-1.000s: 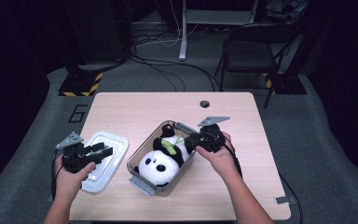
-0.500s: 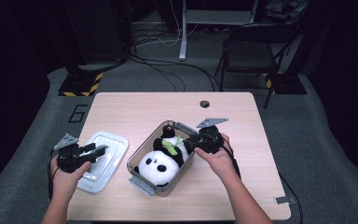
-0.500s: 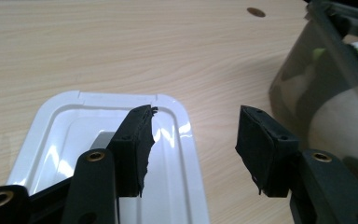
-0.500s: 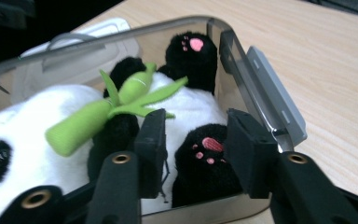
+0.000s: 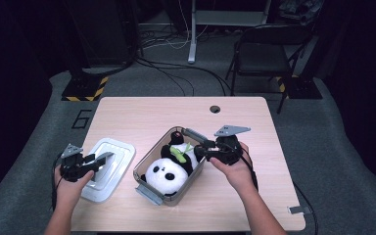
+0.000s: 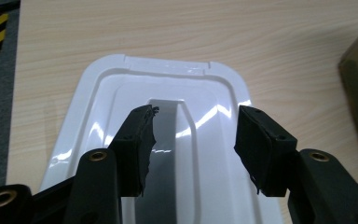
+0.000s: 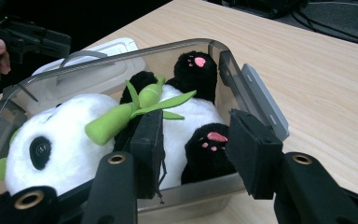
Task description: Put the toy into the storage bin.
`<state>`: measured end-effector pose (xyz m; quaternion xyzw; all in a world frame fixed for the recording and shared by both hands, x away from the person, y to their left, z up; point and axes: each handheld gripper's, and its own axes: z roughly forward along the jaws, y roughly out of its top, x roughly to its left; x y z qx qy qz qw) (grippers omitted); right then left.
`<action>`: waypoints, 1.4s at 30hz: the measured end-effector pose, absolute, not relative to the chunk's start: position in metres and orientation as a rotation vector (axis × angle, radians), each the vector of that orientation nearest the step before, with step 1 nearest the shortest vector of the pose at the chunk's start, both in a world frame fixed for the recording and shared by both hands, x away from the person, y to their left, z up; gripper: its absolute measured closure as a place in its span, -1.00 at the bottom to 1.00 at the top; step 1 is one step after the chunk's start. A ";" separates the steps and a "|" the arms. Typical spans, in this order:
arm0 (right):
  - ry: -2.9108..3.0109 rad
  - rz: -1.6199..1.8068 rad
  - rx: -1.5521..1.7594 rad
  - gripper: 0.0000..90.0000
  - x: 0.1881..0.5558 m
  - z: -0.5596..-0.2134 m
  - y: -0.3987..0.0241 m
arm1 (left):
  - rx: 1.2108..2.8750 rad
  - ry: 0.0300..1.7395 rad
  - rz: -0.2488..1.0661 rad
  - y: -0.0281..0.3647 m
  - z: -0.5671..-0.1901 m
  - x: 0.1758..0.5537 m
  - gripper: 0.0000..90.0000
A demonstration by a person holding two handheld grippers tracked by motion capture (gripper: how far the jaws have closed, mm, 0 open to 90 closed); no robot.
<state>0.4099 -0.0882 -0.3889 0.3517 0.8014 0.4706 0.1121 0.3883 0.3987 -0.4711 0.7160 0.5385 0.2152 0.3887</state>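
Right gripper has just been opening its jaws, nothing pinched, the panda sitting in the clear box just ahead, while left gripper has dropped over the white lid, half-open and empty, ready to grab

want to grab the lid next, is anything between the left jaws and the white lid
Nothing visible stands in the way. The left gripper hangs open just above the white lid, its jaws on either side of the raised handle in the lid's middle, with only air between. The box with the toy panda sits off to the side.
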 end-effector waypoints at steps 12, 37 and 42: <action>2.386 1.389 0.995 0.23 0.391 -0.392 -0.097 | 1.859 1.413 0.551 0.400 -0.487 0.397 0.09; 2.447 1.397 0.931 0.23 0.371 -0.411 -0.106 | 1.904 1.408 0.583 0.401 -0.487 0.399 0.48; 2.473 1.407 0.899 0.23 0.369 -0.413 -0.105 | 1.896 1.404 0.578 0.402 -0.481 0.397 0.48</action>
